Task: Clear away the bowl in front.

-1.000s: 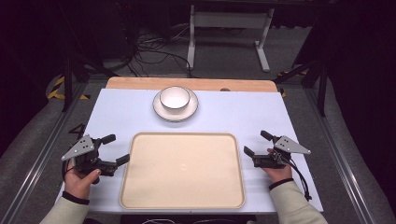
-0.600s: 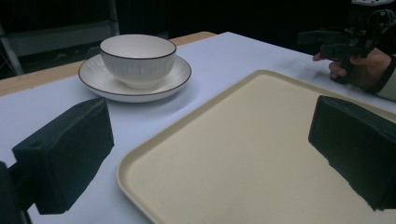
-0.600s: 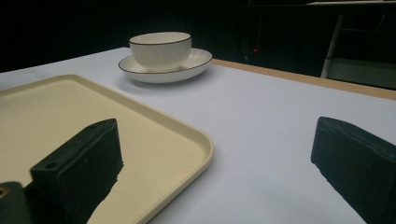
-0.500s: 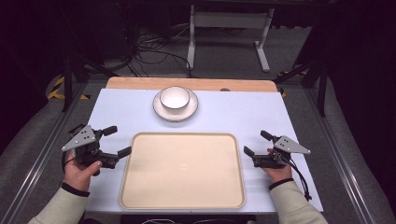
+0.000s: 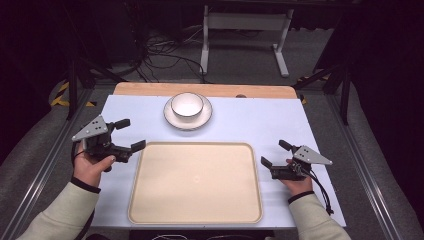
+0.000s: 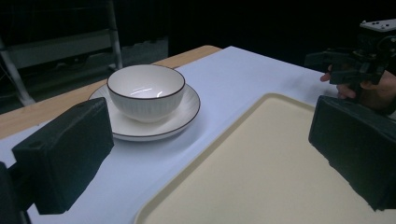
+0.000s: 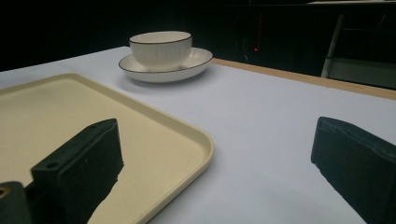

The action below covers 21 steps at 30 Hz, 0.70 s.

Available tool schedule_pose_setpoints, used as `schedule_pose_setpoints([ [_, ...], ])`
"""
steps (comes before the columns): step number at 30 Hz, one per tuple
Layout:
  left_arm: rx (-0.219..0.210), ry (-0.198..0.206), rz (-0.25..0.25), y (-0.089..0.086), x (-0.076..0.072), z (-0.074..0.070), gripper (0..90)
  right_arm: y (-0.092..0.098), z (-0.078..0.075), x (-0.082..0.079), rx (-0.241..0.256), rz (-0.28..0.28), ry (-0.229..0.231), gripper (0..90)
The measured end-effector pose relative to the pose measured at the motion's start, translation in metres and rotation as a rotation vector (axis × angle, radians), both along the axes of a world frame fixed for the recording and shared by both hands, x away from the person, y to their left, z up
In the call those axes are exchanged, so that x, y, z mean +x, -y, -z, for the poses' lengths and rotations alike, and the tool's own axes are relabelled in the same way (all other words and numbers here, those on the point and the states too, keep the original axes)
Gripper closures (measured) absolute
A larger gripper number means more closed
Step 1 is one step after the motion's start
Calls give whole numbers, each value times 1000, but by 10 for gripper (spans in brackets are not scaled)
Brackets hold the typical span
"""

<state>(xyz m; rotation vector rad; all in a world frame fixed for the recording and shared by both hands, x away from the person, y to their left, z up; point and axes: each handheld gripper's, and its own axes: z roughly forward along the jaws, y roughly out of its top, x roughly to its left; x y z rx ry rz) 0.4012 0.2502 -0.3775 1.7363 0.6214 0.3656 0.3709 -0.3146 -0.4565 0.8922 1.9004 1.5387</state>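
A white bowl (image 5: pixel 187 105) with a dark rim sits on a white plate (image 5: pixel 202 120) at the back middle of the table. In front of them lies an empty cream tray (image 5: pixel 195 182). My left gripper (image 5: pixel 127 135) is open, lifted above the table just left of the tray's far left corner, aimed toward the bowl (image 6: pixel 145 91) and plate (image 6: pixel 180 116). My right gripper (image 5: pixel 275 154) is open, low by the tray's right edge, with nothing between its jaws. In the right gripper view the bowl (image 7: pixel 160 49), plate (image 7: pixel 196 63) and tray (image 7: pixel 154 140) lie ahead.
The table has a pale blue top (image 5: pixel 250 122) with a wooden strip (image 5: pixel 150 89) along its far edge. Beyond it are a dark floor with cables and a white stand (image 5: pixel 245 30). In the left gripper view the other hand and its gripper (image 6: pixel 359 60) show at the far right.
My left gripper has risen and moved forward and a little right, toward the plate and bowl. The right gripper has stayed where it was.
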Motion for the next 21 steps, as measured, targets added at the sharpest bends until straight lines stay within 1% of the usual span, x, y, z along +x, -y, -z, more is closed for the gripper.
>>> schedule_pose_setpoints([
  [3, -3, 1, 10, 5, 8, -4, 5, 0, 0, 0, 1, 0, -1, 23],
  [7, 12, 2, 20, 12, 17, -9, 5, 0, 0, 0, 2, 1, -4, 23],
  [12, 15, 4, 29, 22, 31, -14, 5, 0, 0, 0, 1, -1, -2, 23],
  [14, 17, 0, 29, 25, 37, -15, 5, 0, 0, 0, 0, -2, -3, 24],
  [15, 17, 0, 29, 25, 37, -15, 5, 0, 0, 0, 0, -2, -3, 24],
  [17, 22, -4, 25, 30, 46, -15, 5, 0, 0, 0, 0, -1, -4, 24],
  [19, 24, -5, 25, 31, 48, -15, 5, 0, 0, 0, 0, -2, -4, 24],
  [20, 35, -3, 22, 32, 55, -16, 5, 0, 0, 0, 0, -2, -4, 24],
  [21, 35, -3, 22, 32, 55, -16, 5, 0, 0, 0, 0, -2, -4, 24],
])
